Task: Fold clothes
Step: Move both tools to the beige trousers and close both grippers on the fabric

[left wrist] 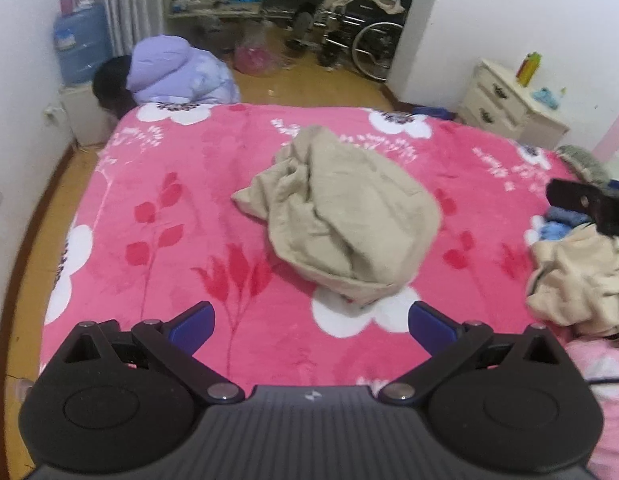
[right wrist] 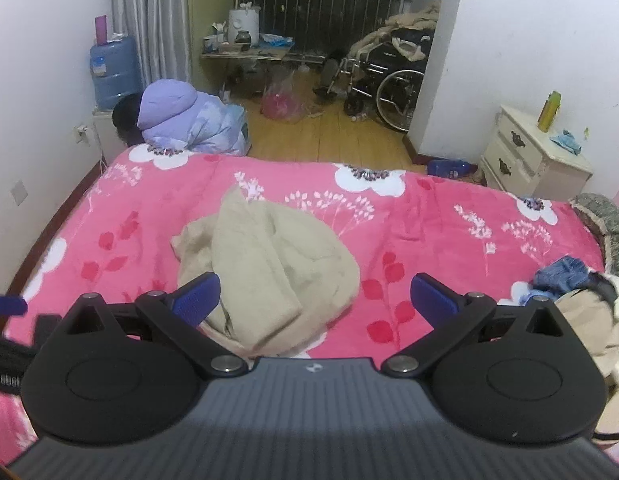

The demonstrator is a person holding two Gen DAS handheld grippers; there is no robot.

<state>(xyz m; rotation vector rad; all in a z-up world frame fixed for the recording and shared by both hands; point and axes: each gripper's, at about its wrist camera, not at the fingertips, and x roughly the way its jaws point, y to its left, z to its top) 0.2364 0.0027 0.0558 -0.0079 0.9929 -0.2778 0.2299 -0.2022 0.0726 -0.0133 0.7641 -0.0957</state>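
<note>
While both my grippers, left [left wrist: 311,326] & right [right wrist: 315,298], hang spread wide w/ nothing held, the beige garment [left wrist: 341,216] lies bunched just ahead on the pink blanket [left wrist: 157,184]: prob soft, light, floppy, so I'd pinch a free edge.

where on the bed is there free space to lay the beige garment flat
Bare pink blanket lies left of the crumpled beige garment, out to the bed's left edge, and beyond it toward the far edge. The right side is crowded by a clothes pile.
</note>
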